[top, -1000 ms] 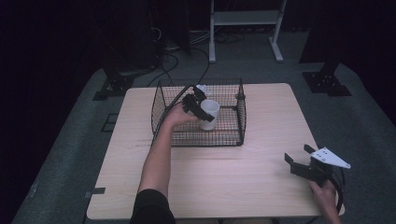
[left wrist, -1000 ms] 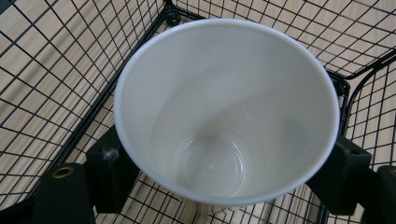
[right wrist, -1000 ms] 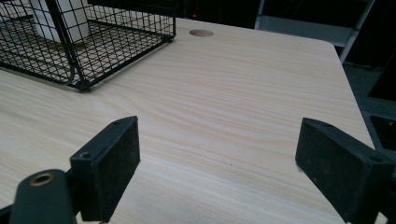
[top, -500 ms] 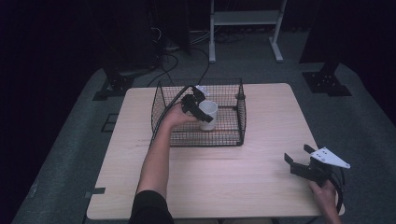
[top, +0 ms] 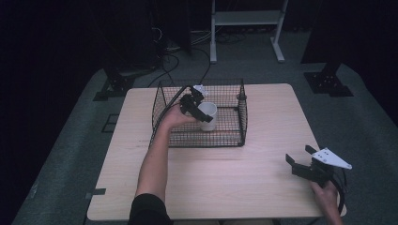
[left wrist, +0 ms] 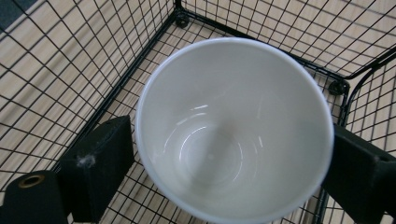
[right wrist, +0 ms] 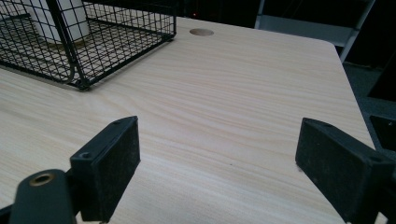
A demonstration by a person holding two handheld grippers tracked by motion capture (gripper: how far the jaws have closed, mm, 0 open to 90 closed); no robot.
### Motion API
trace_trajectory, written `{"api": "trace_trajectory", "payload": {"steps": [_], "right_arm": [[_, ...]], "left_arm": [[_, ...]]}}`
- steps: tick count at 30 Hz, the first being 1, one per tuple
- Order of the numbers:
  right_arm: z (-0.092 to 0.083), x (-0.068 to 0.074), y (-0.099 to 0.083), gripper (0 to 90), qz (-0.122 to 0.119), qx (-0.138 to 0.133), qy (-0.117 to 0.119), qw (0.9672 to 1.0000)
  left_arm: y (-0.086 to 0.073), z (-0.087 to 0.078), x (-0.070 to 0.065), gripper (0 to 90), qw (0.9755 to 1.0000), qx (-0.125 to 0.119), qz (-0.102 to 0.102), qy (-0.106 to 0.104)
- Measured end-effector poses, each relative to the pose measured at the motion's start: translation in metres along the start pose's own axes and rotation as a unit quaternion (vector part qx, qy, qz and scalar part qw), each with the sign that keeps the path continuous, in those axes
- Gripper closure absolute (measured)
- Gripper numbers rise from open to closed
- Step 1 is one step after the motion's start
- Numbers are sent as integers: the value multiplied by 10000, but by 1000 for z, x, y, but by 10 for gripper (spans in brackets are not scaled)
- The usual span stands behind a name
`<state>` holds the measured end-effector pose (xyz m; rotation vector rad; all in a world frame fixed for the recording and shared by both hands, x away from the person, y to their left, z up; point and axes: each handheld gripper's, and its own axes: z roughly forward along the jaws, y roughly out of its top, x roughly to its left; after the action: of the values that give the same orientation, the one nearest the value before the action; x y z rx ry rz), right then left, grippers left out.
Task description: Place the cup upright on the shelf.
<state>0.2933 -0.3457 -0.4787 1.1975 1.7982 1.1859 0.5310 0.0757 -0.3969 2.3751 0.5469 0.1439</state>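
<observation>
The white cup [left wrist: 233, 135] looks glazed ceramic: rigid, breakable, probably slick and of moderate weight, so it is best held across the outer wall just below the rim. It sits inside the wire basket [top: 234, 136] between the left gripper's [top: 190, 104] jaws, which are on or just beside its sides; firm grip cannot be confirmed. The right gripper [top: 300, 165] hangs over the table [top: 263, 183], well apart, jaws wide and empty.

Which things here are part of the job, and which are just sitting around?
In the job:
- white cup, inside the basket, between the jaws of the left hand-held gripper
- black wire basket on the table

Just lying about:
- right hand-held gripper, open, idle near the table's right corner
- white stand behind the table
- cables on the floor
</observation>
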Motion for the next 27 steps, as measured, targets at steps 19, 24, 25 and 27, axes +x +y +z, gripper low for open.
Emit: {"api": "trace_trajectory", "payload": {"steps": [19, 24, 25, 27], "right_arm": [[0, 0, 0, 130, 15, -6, -17, 10000], [0, 0, 0, 130, 20, -9, -17, 10000], [0, -1, 0, 130, 22, -10, -17, 10000], [0, -1, 0, 130, 27, -10, -19, 10000]], "left_arm": [[5, -44, -20, 78, 9979, -505, 233, 338], [0, -54, -28, 78, 9970, -626, 251, 390], [0, -56, -29, 78, 9968, -658, 250, 383], [-3, -60, -32, 78, 9963, -714, 258, 413]]}}
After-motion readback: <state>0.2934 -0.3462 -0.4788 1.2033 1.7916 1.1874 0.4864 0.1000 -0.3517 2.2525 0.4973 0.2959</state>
